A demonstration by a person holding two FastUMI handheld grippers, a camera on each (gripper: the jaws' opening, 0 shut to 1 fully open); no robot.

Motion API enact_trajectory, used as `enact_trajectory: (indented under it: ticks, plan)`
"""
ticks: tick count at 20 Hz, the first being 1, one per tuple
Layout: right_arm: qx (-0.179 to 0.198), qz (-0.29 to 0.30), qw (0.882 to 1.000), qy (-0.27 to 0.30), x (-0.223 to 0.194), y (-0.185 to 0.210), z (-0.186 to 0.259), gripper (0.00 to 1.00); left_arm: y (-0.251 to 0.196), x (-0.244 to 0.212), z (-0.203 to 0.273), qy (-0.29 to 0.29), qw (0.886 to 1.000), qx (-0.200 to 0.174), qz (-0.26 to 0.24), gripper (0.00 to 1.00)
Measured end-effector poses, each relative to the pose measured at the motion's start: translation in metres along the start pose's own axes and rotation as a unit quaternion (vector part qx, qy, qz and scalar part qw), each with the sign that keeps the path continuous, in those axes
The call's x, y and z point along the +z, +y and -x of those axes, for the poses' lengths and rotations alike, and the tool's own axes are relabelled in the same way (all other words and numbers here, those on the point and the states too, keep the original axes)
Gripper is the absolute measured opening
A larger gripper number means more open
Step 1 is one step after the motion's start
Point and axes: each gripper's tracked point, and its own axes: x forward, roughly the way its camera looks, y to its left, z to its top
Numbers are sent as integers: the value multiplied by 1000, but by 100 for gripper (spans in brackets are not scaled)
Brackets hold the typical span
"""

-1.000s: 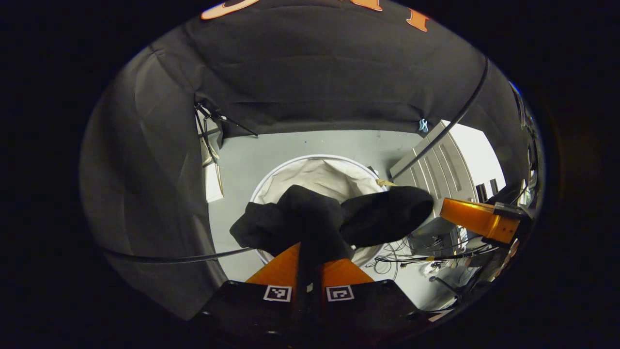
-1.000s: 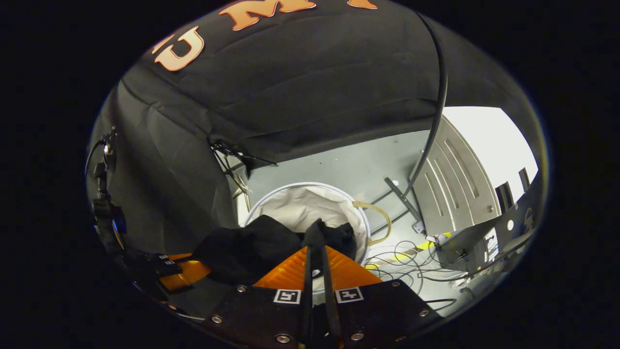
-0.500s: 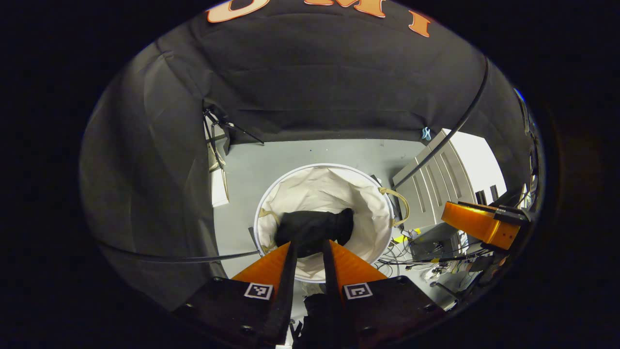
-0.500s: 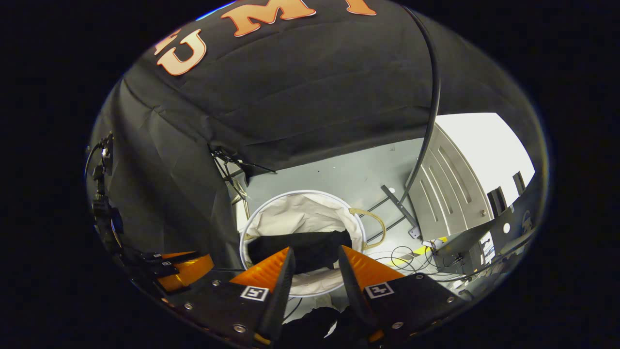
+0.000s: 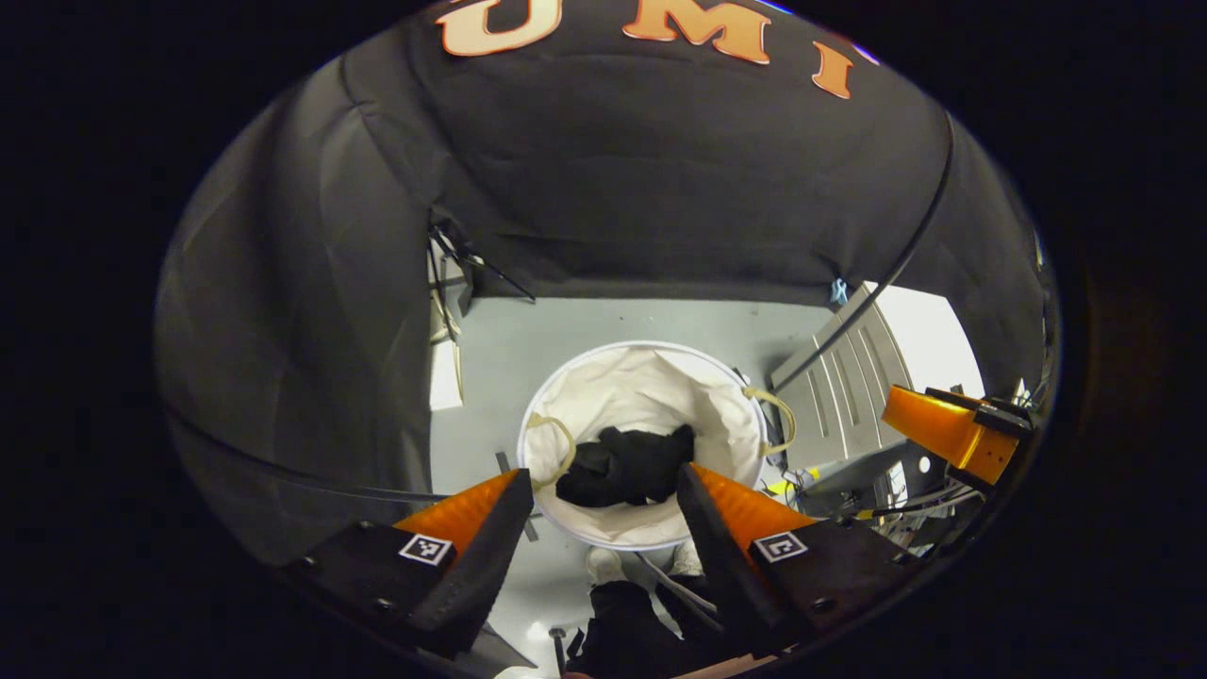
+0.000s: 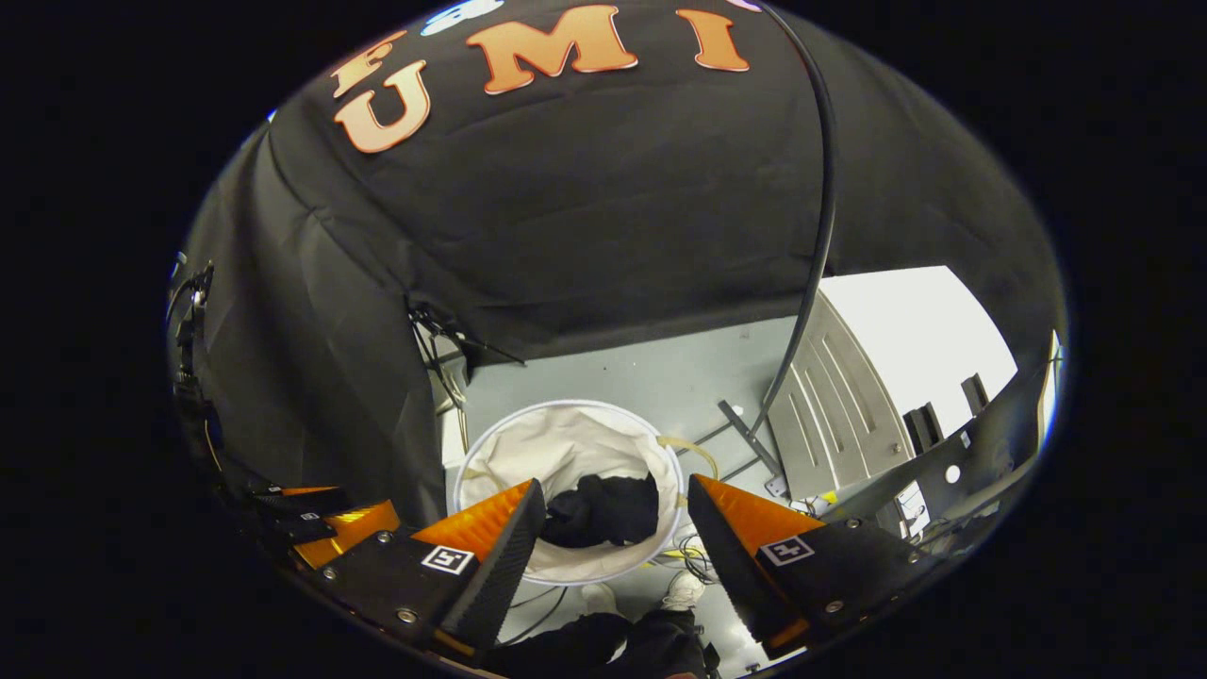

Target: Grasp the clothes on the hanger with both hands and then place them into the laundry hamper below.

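Clothes: crumpled black fabric garment (image 5: pixel 627 467), which I see lying bunched at the bottom of the hamper, touching its lining, free of both grippers; in the right gripper view the same dark heap (image 6: pixel 603 509) sits low inside the basket.
Hamper: round white fabric laundry hamper with a pale hoop rim (image 5: pixel 651 372), standing on the floor directly below my grippers; beige rope handles (image 5: pixel 778 415) hang at its sides. In the right gripper view its rim (image 6: pixel 556 415) shows between and above my fingers.
Left gripper: orange-and-black two-finger left gripper (image 5: pixel 599 490), fingers spread wide apart with nothing between them, hanging above the hamper's near edge.
Right gripper: orange-and-black two-finger right gripper (image 6: pixel 618 505), fingers likewise parted wide and holding nothing, above the hamper. I also see its orange body (image 5: pixel 948 438) off to the side in the left gripper view.
Floor: grey smooth floor (image 5: pixel 585 325) around the hamper, with a tangle of cables (image 6: pixel 693 561) near the hamper's base.
Surroundings: grey ribbed metal panel (image 6: pixel 839 415) beside the hamper; thin black cable (image 6: pixel 816 236) running down across the black cloth wall.
Person: dark trouser legs and pale shoes (image 5: pixel 632 604) just below the hamper's near rim.
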Motion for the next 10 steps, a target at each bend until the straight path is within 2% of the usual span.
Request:
enact_trajectory:
  ticks: [5,10]
  plan:
    - [3,9,998,-54,32,20,44,95,28,49,53,-102,994,42,4,100]
    - [-2,40,991,-127,68,36,92,94,42,89,110,-188,981,47,34,100]
